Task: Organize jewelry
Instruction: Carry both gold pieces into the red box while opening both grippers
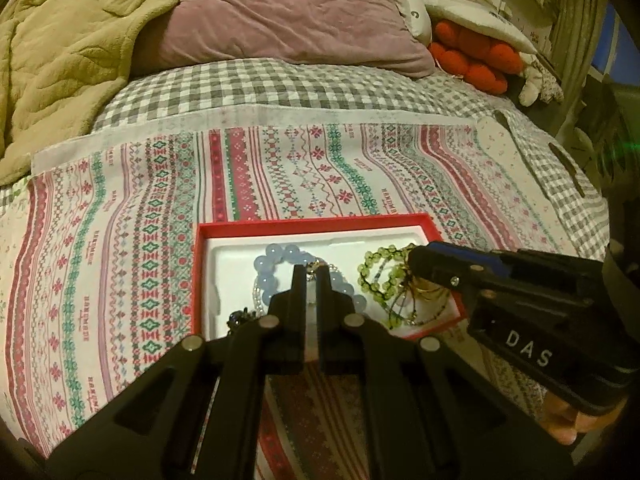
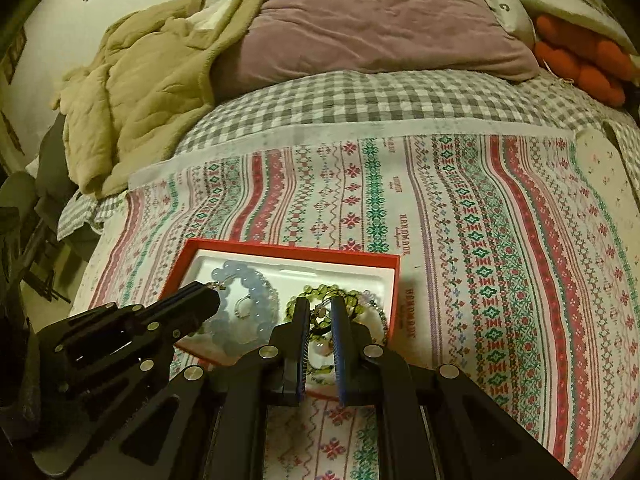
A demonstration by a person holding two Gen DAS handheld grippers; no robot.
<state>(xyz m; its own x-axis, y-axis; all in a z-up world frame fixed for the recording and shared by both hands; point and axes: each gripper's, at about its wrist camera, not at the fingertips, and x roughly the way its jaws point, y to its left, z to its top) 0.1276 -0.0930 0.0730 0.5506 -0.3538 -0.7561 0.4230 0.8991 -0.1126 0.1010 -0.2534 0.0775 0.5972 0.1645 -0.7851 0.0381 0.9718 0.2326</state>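
Observation:
A red box (image 1: pixel 316 224) (image 2: pixel 280 250) with a white liner lies on the patterned cloth. In it lie a pale blue bead bracelet (image 1: pixel 276 256) (image 2: pixel 248 280), a green bead bracelet (image 1: pixel 378 264) (image 2: pixel 340 294) and tangled thin chains (image 1: pixel 420 308). My left gripper (image 1: pixel 310 274) (image 2: pixel 214 292) hovers over the blue bracelet, its fingers a narrow gap apart, with a small silver charm at its tips. My right gripper (image 2: pixel 320 306) (image 1: pixel 416 258) hovers over the green bracelet, fingers a narrow gap apart, nothing clearly pinched.
The patterned cloth (image 1: pixel 120 240) covers a grey checked bedsheet (image 1: pixel 260 84). A purple pillow (image 1: pixel 288 12), a beige blanket (image 1: pixel 52 60) and an orange cushion (image 1: pixel 476 56) lie at the back. A white patterned card (image 1: pixel 500 148) lies at the right.

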